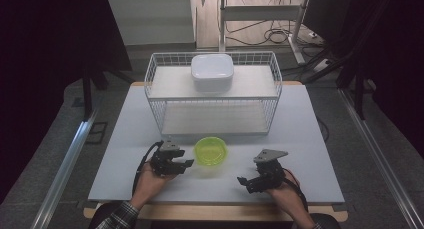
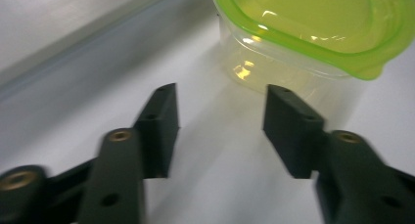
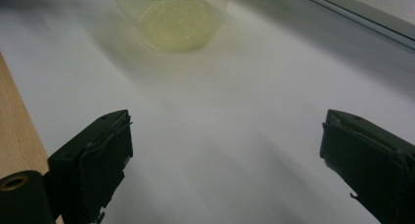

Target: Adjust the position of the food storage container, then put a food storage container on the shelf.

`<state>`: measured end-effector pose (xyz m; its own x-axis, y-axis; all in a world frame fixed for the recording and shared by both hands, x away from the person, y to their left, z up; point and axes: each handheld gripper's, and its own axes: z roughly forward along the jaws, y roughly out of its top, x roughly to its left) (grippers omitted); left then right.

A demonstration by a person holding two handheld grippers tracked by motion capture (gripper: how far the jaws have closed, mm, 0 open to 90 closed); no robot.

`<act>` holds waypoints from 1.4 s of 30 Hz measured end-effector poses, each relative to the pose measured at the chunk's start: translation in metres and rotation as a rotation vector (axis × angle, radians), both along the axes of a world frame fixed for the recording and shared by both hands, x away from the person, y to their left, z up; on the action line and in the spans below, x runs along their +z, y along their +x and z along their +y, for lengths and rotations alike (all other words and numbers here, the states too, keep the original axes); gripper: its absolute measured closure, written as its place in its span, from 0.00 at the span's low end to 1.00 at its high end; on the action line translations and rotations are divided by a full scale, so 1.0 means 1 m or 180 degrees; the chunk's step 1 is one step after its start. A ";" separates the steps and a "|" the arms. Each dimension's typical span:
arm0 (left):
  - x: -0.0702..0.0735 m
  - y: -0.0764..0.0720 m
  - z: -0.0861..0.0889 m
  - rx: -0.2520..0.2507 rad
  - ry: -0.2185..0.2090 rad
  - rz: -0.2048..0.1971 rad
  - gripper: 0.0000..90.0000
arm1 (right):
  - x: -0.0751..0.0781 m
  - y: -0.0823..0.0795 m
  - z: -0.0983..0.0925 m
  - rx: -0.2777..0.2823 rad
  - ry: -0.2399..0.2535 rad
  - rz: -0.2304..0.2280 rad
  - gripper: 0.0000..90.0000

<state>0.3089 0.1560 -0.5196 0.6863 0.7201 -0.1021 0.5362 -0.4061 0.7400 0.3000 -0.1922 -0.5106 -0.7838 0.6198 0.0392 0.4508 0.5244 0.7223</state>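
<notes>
1. The round clear plastic container with a lime-green lid (image 1: 210, 151) stood upright on the white table (image 1: 300, 129), near the front edge and just before the wire basket, between the two hands.
2. The left tool (image 1: 186, 164) sat just to the container's left, its tips aimed at it. In the left gripper view its black jaws stood apart with bare table between them, released and pressing on nothing; the container (image 2: 303, 43) rose just beyond the right-hand jaw, not touching it.
3. The right tool (image 1: 243, 182) lay well apart on the container's other side, resting low by the front edge. In the right gripper view its jaws were spread wide and empty, the container (image 3: 173, 18) farther off ahead.
4. Behind stood a white wire basket (image 1: 155, 71) with two shelves; a white rounded square lidded box (image 1: 212, 71) rested on the upper shelf, near its middle.
</notes>
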 end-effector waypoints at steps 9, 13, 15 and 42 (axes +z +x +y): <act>0.011 -0.020 0.017 0.0119 -0.0085 -0.0254 0.15 | 0.001 0.000 0.000 0.0014 0.0021 -0.0007 0.06; 0.011 -0.027 0.020 0.0116 -0.0033 -0.0309 0.06 | 0.001 0.000 -0.001 0.0026 0.0054 -0.0020 0.06; 0.009 -0.031 0.020 0.0096 0.0029 -0.0318 0.05 | 0.001 0.000 -0.001 0.0027 0.0064 -0.0026 0.06; -0.003 -0.031 0.028 -0.0016 -0.0219 -0.0382 0.02 | 0.016 0.021 -0.001 -0.0117 0.0375 0.0002 0.04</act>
<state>0.2781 0.1836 -0.5222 0.7001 0.7108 -0.0679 0.4402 -0.3547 0.8249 0.3212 -0.1935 -0.4944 -0.7605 0.6392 0.1138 0.4686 0.4190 0.7777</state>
